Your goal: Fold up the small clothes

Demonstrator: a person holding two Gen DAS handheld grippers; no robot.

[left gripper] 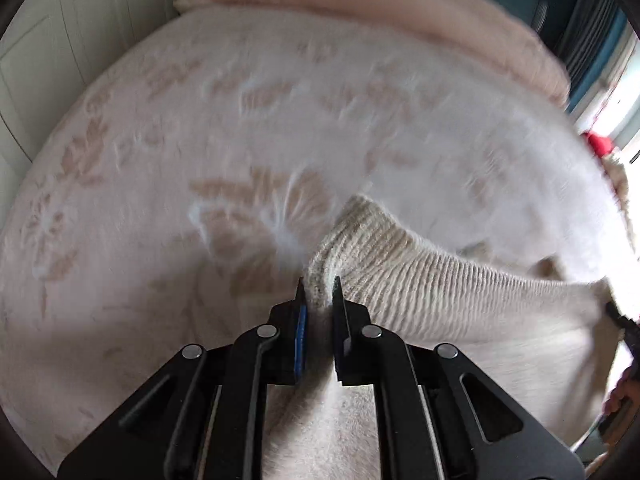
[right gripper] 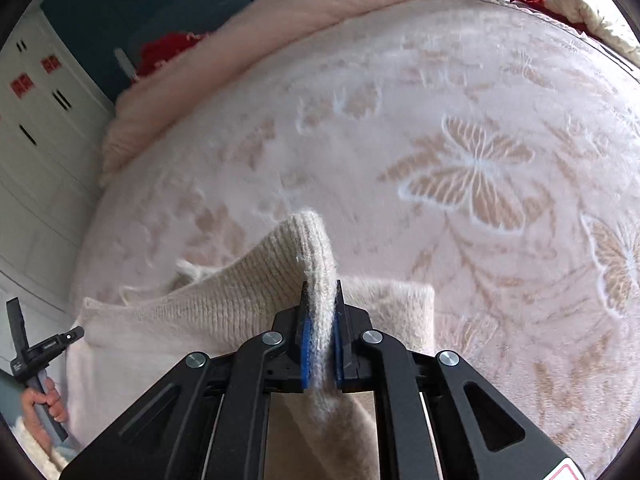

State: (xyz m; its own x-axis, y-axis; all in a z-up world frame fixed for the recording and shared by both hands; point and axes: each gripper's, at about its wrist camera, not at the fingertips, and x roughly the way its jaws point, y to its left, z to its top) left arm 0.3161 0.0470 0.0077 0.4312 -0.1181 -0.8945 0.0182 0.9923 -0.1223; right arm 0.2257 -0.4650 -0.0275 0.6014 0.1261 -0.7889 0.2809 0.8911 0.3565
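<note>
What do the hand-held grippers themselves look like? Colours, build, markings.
Both match: the left hand-held gripper and right hand-held gripper are matte black, with slotted linkage arms, silver round pivot pins and thin pointed fingers with blue pads. A red-and-white label corner shows at the right unit's base. No cables visible.

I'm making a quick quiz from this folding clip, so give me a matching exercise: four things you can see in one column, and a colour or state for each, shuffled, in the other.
Things:
1. left gripper
2. knit garment
3. butterfly blanket
4. quilt

Descriptions:
A. pale pink, raised beige pattern, spread flat
B. cream, ribbed, edge lifted
C. black, shut on fabric
D. plain pink, bunched along the far edge

Pairs: 1-C, 2-B, 3-A, 4-D
</note>
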